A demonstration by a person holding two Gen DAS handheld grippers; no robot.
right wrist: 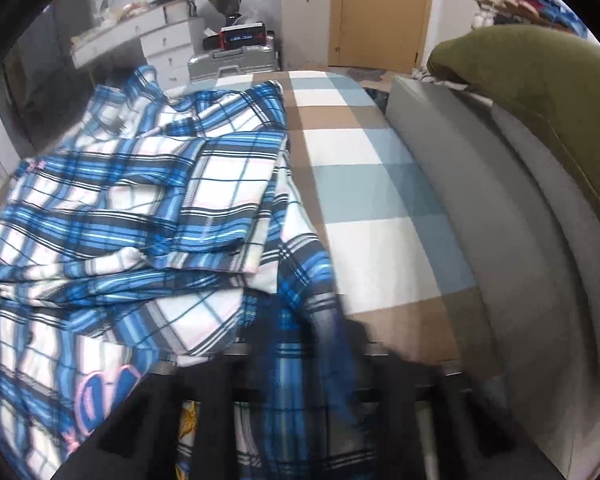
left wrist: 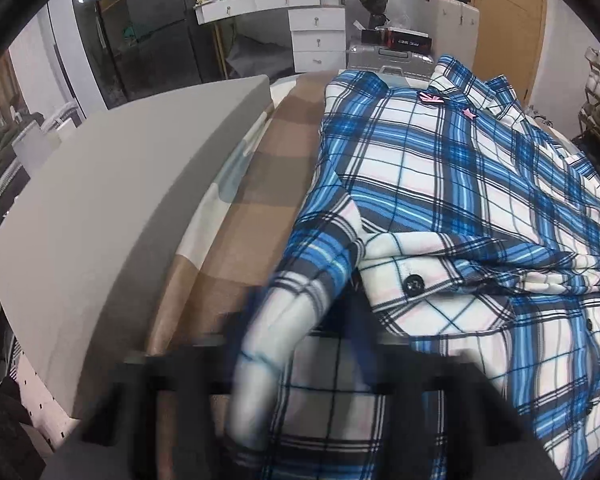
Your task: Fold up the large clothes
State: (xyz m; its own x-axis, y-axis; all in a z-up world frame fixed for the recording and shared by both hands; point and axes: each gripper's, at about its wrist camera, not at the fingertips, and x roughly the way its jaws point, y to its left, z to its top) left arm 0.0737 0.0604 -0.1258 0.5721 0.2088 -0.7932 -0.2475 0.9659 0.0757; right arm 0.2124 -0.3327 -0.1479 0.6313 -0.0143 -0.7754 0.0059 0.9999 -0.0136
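Plaid shirt [left wrist: 440, 184]: pink patches, lettering illegible.

The plaid shirt [left wrist: 440, 184] is soft woven cloth, matt, with a glossy black plastic button [left wrist: 413, 283]. The checked bedsheet [right wrist: 364, 184] is matt cloth too. The suitcase [right wrist: 232, 62] looks like ribbed shiny metal. The door [right wrist: 380, 12] is smooth wood.

White drawers [left wrist: 318, 36], wooden door [right wrist: 380, 12] (shut).

A home bedroom was indicated by a checked bed [right wrist: 360, 184], white drawers [left wrist: 318, 38], suitcase [left wrist: 388, 60] and wooden door [right wrist: 384, 12].
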